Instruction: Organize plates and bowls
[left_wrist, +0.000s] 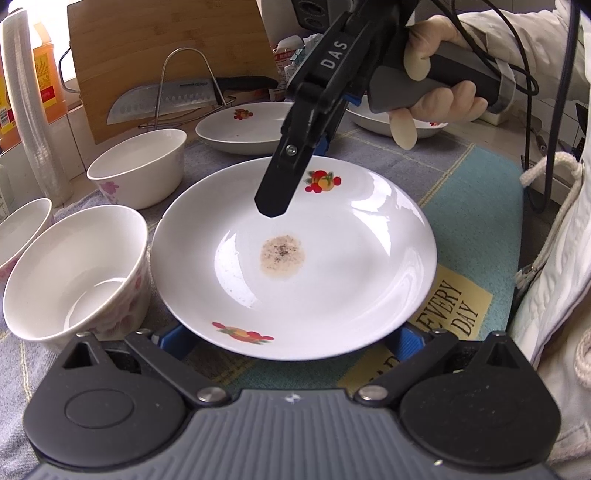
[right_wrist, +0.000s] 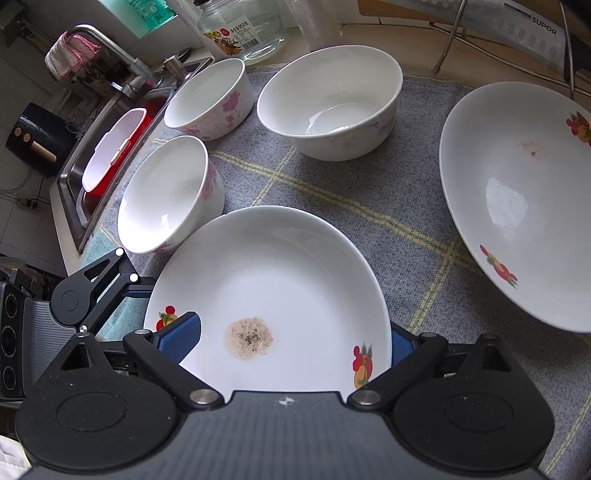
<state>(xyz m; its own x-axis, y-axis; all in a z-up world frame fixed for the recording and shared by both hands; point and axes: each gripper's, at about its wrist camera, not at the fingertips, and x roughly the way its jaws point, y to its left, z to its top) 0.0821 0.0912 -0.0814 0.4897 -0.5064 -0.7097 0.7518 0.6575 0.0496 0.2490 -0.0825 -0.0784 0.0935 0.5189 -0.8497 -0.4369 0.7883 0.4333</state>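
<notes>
Your right gripper (left_wrist: 275, 210) is black with blue pads, white "DAS" lettering at twelve o'clock, a silver screw, a grey handle trailing black cables, and your pale jacket sleeve (left_wrist: 517, 33) shows at two o'clock.

A grey cloth mat (right_wrist: 332, 192) with pale yellow check lines covers the counter, with a teal panel and a yellow patch reading "EVERY DAY" (left_wrist: 456, 308) at 4 o'clock in the left wrist view. At 11 o'clock there, a bamboo cutting board (left_wrist: 147, 48) leans upright behind a wire rack (left_wrist: 192, 85) and a Santoku knife (left_wrist: 166, 99). A stack of clear plastic cups (left_wrist: 26, 107) stands at 10 o'clock. In the right wrist view, a steel sink (right_wrist: 92, 166) lies at 9 o'clock, a faucet (right_wrist: 122, 59) at 11, a glass jar (right_wrist: 240, 26) at 12.
</notes>
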